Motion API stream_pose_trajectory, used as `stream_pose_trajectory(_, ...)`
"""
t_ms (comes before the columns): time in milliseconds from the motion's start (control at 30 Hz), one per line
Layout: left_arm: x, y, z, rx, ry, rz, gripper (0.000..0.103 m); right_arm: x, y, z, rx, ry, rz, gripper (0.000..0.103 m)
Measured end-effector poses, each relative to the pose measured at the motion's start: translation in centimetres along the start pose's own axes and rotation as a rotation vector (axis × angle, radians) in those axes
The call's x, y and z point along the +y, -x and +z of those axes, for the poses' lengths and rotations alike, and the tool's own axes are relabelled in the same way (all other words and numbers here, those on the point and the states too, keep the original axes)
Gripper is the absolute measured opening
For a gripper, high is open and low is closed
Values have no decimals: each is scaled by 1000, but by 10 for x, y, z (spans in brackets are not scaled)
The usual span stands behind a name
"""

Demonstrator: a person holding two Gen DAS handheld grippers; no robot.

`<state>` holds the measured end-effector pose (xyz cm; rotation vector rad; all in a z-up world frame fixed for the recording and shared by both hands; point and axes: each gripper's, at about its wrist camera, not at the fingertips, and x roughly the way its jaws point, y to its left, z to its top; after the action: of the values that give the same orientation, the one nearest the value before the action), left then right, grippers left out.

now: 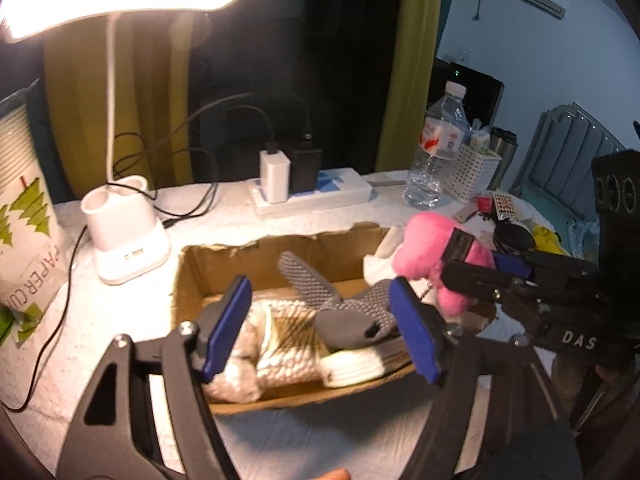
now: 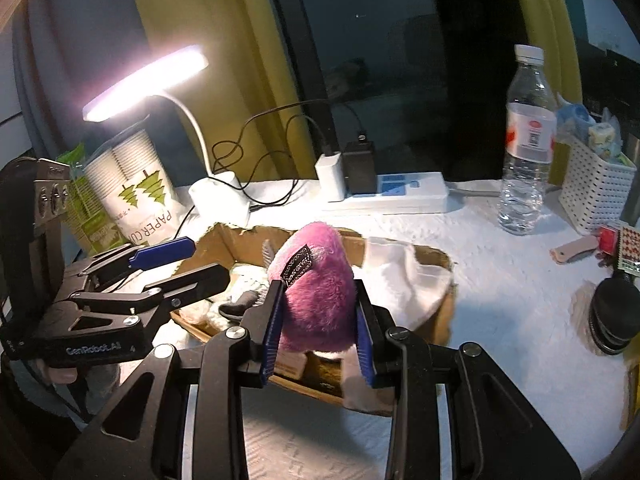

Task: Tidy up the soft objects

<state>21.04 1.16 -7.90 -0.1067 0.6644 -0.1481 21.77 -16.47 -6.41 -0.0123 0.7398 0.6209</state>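
Note:
A shallow cardboard box (image 1: 192, 280) lies on the white table. In it are a grey mesh glove (image 1: 344, 312) and a cream knitted soft item (image 1: 288, 344). My left gripper (image 1: 324, 328) is open and empty, its fingers either side of the glove above the box. My right gripper (image 2: 318, 336) is shut on a pink plush toy (image 2: 316, 296) and holds it over the box's (image 2: 436, 320) right part. The plush also shows in the left wrist view (image 1: 424, 252). A white cloth (image 2: 404, 280) hangs over the box's far right rim.
A lit white desk lamp (image 1: 124, 240) stands left of the box, a paper-cup pack (image 1: 24, 232) further left. A power strip (image 2: 400, 196) with chargers lies behind. A water bottle (image 2: 524, 140), white basket (image 2: 596, 196) and a black round object (image 2: 612, 316) sit right.

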Motion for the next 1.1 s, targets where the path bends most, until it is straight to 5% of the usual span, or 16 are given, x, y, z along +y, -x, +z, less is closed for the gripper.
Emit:
stream_pose_trajectory(133, 10, 13, -3, -17, 10, 17, 73, 8, -2, 3, -9, -5, -15, 40)
stream_pose_trajectory(233, 14, 24, -6, -34, 14, 25, 73, 12, 0, 4, -12, -14, -15, 59)
stream_pose_trajectory(1100, -9, 109, -39, -131, -5, 38, 73, 49, 74, -29, -66, 41, -77, 59)
